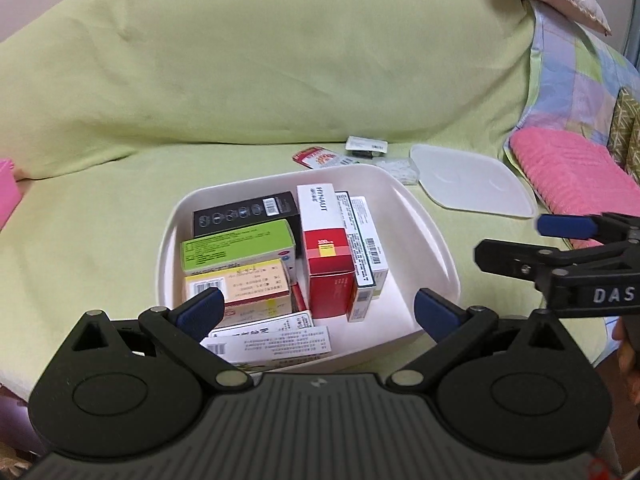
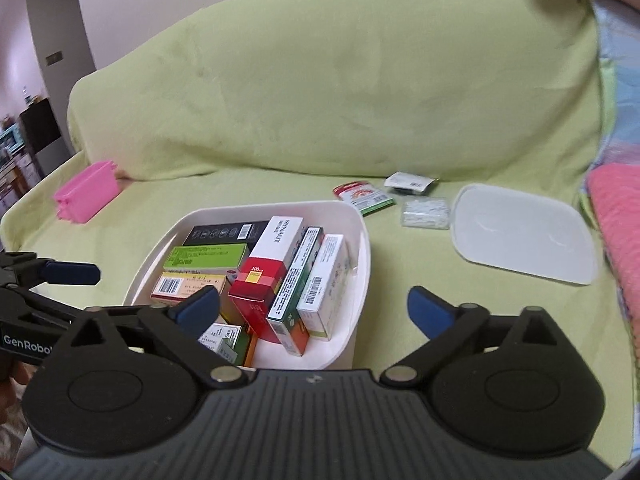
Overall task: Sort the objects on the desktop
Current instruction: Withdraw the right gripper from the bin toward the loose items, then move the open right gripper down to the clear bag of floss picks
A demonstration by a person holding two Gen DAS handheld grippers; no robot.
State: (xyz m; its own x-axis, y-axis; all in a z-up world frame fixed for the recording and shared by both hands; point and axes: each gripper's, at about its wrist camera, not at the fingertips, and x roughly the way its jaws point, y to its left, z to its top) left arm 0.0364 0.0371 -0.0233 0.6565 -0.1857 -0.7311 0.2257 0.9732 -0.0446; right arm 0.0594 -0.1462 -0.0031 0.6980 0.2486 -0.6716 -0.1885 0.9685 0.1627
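A white bin (image 1: pixel 436 248) (image 2: pixel 356 240) sits on a green-covered sofa, packed with several medicine boxes, among them a red-and-white box (image 1: pixel 326 248) (image 2: pixel 266 276) and a green box (image 1: pixel 240 250) (image 2: pixel 208 258). Behind the bin lie a red-and-white packet (image 1: pixel 318 158) (image 2: pixel 362 196), a small white sachet (image 1: pixel 366 146) (image 2: pixel 410 182) and a clear bag of small white pieces (image 2: pixel 426 212). My left gripper (image 1: pixel 318 312) hovers open over the bin's near edge, empty. My right gripper (image 2: pixel 312 308) is open and empty at the bin's near right corner.
The bin's translucent white lid (image 1: pixel 476 184) (image 2: pixel 524 236) lies flat to the right. A pink towel (image 1: pixel 576 176) (image 2: pixel 620 240) is at the far right, a pink plastic holder (image 2: pixel 88 192) at the left. The sofa back (image 1: pixel 260 60) rises behind.
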